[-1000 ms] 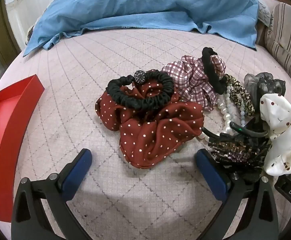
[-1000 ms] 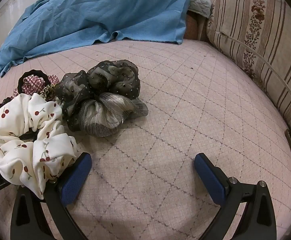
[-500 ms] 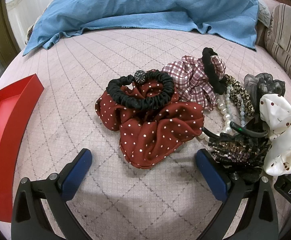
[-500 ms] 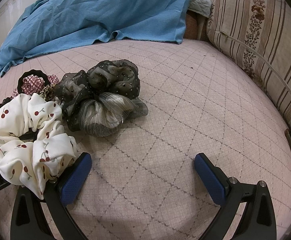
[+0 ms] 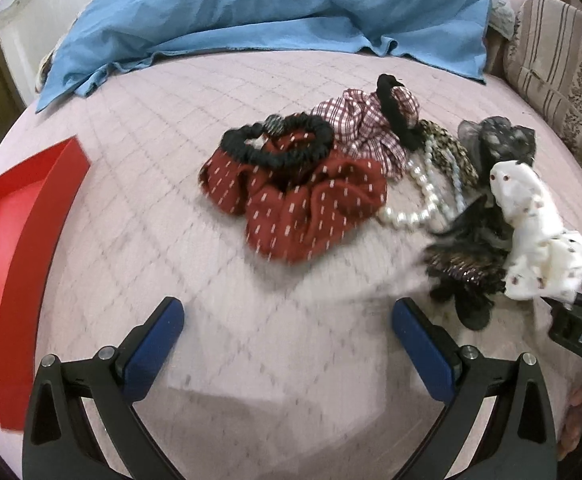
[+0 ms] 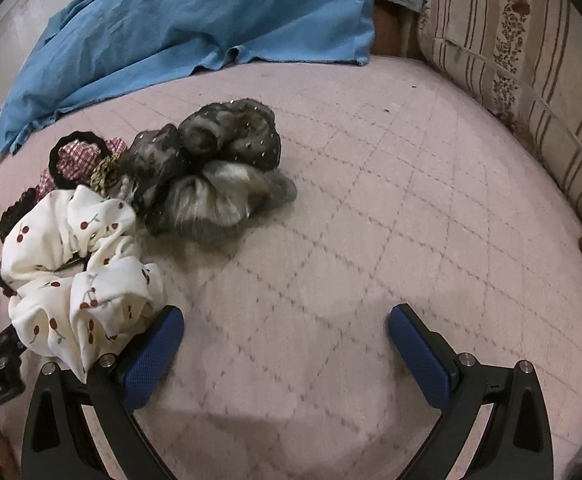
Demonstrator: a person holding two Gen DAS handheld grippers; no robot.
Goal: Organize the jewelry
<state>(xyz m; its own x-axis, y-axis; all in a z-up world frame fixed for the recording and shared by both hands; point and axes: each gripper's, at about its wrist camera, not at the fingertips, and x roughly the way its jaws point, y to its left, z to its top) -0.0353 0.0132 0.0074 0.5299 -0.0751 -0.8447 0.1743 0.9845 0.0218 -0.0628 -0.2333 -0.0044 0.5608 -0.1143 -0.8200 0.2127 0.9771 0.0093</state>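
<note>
The pink quilted bed cover (image 6: 371, 200) is matt cloth with stitched diamond lines. The dark red dotted cloth scrunchie (image 5: 303, 204) looks soft and matt; the white cherry-print cloth scrunchie (image 6: 79, 272) is smooth. The grey sheer scrunchie (image 6: 219, 172) is gauzy, faintly shiny. The white pearl bead strand (image 5: 419, 200) is glossy. The red tray (image 5: 15, 248) looks smooth. The left hand-held gripper (image 5: 287, 336) has textured blue pads (image 5: 155, 344) on matt black plastic.
</note>
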